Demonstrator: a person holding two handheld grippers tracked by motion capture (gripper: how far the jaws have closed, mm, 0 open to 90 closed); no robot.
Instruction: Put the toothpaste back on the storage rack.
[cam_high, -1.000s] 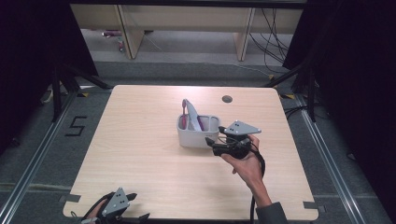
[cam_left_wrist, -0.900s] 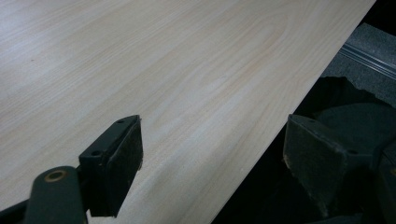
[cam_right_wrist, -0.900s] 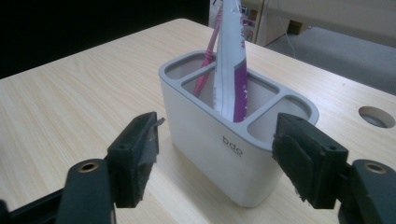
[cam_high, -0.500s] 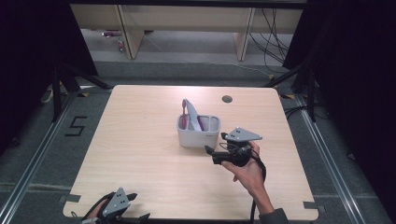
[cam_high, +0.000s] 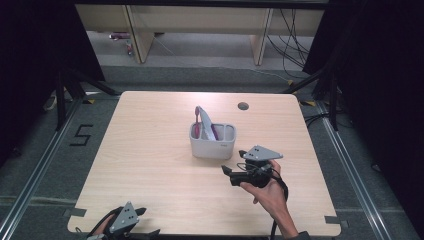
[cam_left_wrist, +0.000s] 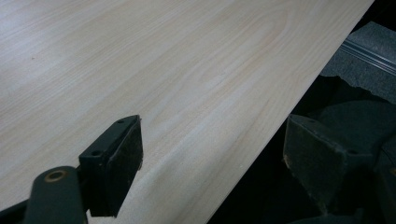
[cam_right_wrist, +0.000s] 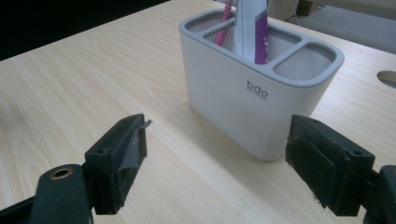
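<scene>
A white three-compartment holder (cam_high: 212, 142) stands near the table's middle. It holds a white-and-purple tube (cam_high: 205, 122) and a pink toothbrush (cam_high: 198, 127). My right gripper (cam_high: 229, 175) hovers just in front and to the right of the holder, pointing left, apart from it. In the right gripper view the holder (cam_right_wrist: 252, 102) stands beyond my right gripper (cam_right_wrist: 217, 163), whose jaws have just been opening and stand wide with nothing between them. The tube (cam_right_wrist: 250, 28) and toothbrush (cam_right_wrist: 223, 23) rise from the holder's far compartments. My left gripper (cam_high: 145, 222) rests open at the table's front left edge, holding nothing (cam_left_wrist: 212, 163).
A round cable hole (cam_high: 243, 106) lies in the light wooden table (cam_high: 150, 165) behind the holder. Wooden shelving and cables stand on the floor beyond the far edge. Metal rails run along both sides of the table.
My right gripper has drawn back from the holder toward the person and sunk a little, and its jaws stand wider. My left gripper has kept still.
</scene>
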